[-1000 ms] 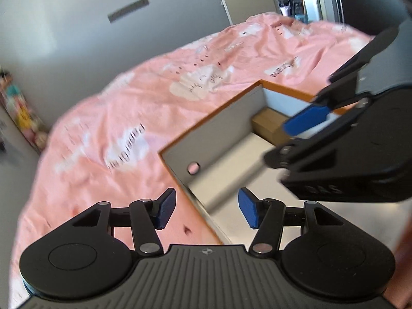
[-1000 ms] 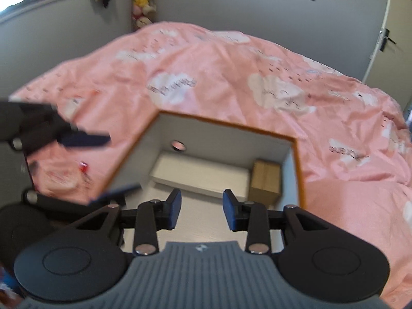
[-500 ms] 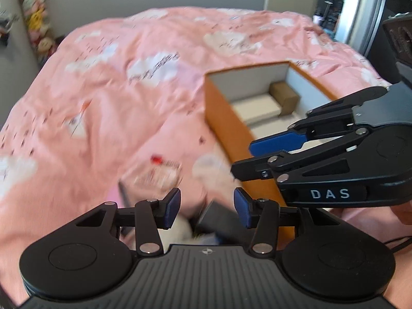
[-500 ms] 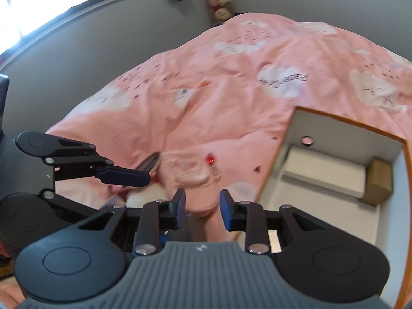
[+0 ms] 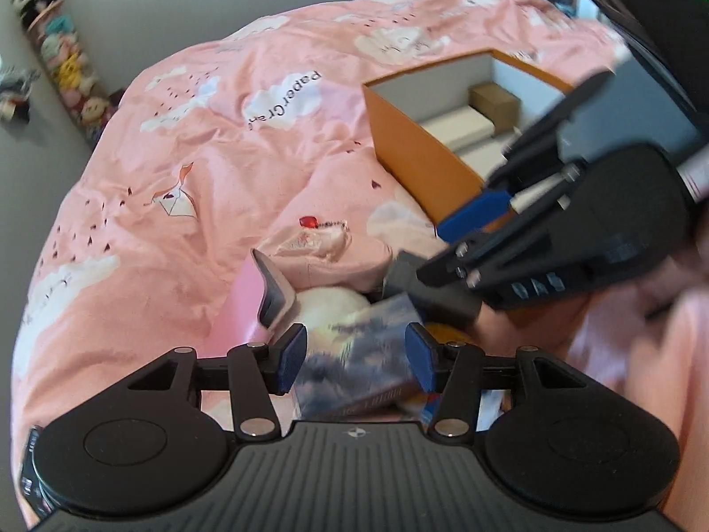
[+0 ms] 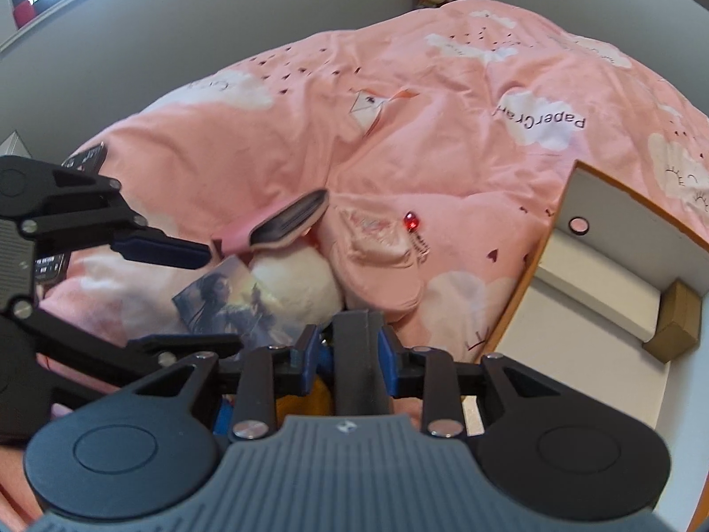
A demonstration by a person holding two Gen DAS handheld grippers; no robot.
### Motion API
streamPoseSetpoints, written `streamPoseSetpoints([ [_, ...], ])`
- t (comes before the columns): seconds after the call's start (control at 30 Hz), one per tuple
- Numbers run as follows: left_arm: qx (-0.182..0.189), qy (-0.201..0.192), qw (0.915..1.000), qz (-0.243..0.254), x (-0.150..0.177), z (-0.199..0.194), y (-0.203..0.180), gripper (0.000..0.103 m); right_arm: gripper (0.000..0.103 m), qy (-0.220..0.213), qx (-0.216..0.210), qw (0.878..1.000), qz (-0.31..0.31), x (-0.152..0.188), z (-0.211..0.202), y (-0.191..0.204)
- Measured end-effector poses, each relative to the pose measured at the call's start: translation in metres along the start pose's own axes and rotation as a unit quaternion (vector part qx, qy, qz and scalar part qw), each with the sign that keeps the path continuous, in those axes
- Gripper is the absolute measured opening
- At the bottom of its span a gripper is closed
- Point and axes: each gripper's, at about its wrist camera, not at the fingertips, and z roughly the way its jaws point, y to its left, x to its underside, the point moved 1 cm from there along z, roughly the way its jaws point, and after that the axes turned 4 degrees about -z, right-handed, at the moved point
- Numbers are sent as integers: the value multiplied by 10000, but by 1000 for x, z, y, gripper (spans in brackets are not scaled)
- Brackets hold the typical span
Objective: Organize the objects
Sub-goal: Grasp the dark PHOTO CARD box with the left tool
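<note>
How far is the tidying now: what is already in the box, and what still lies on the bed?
Done: a white flat box and a small brown carton sit in the orange box. In hand: the right gripper, just closing, clamps a dark grey block; the left gripper, just opening, straddles a picture box. Left: white plush, pink pouch.

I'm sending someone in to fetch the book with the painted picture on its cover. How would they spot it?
On the pink cloud-print duvet, left of the open orange-edged drawer, lies a small pile of things. The book leans against a white plush there, below a pink hairbrush. It is the only flat thing with a grey-blue painted cover.
</note>
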Motion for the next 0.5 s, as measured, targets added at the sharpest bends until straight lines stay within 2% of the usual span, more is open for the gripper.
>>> streamPoseSetpoints([
  [0.27, -120, 61, 9972, 734, 16, 0, -7, 61, 32, 241, 85, 9996, -129, 3, 12, 6],
  [0.5, -180, 277, 9839, 1758, 23, 13, -7, 63, 32, 304, 101, 9993, -177, 4, 15, 7],
])
